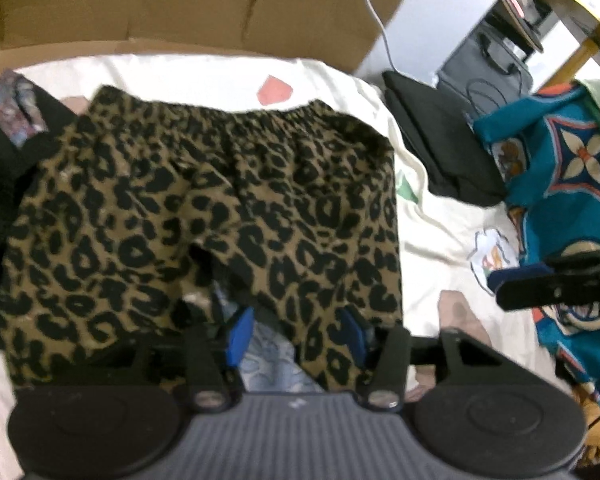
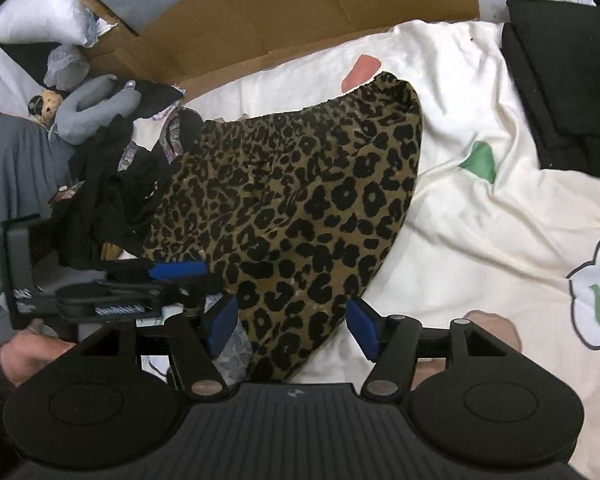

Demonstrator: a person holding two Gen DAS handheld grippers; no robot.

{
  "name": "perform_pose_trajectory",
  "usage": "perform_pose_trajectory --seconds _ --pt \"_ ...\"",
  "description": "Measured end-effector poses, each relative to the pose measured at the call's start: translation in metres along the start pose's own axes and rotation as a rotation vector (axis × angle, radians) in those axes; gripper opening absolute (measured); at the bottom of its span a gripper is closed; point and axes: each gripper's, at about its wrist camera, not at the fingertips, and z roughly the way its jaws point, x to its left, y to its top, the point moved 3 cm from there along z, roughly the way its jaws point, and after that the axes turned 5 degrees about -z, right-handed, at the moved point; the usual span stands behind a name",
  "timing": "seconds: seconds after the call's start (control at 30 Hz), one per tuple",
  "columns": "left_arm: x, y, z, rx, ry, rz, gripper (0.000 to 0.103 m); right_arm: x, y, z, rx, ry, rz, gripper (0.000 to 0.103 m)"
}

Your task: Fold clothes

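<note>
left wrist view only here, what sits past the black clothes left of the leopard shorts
Observer: In the right wrist view, a grey neck pillow lies just beyond the black clothes, by the cardboard.
Operator: anything further back
Observer: A white pillow sits in the far corner.
Operator: right tongs gripping the shorts yet
Observer: No. The right tongs stand open, and the near corner of the leopard shorts lies between the pads, unpinched.

Soft matt cloth is seen in the leopard-print shorts [image 1: 204, 200] and cream sheet [image 2: 480, 216]; brown cardboard [image 2: 300, 12] looks dull, the fingers [image 2: 220, 322] matt plastic.
</note>
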Motion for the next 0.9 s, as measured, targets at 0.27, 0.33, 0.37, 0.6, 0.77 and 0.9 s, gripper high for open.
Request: perform_pose_trajectory --seconds 0.27,0.33,0.37,0.6,0.77,0.9 --pt "-0.001 -0.004 0.018 -0.027 0.002 -0.008 0.017 -0.006 -0.003 0.01 0.007 0.024 0.064 0.091" --pt "0.0 -0.004 0.015 -0.038 -0.007 -0.013 0.011 -0.008 -0.003 0.012 0.009 0.028 0.082 0.092" --pt "-0.001 -0.004 0.013 -0.051 -0.009 -0.013 0.01 -0.009 -0.003 0.013 0.009 0.03 0.092 0.092" --pt "-0.025 -0.004 -0.005 -0.075 -0.131 0.047 0.002 -0.014 -0.003 0.019 0.011 0.085 0.179 0.092" --pt "-0.052 -0.012 -0.016 -0.087 -0.195 0.15 0.002 -0.017 -0.003 0.022 -0.003 0.159 0.264 0.09" --pt "-0.071 -0.017 -0.019 -0.092 -0.231 0.24 0.002 -0.019 -0.003 0.029 0.012 0.196 0.318 0.08"
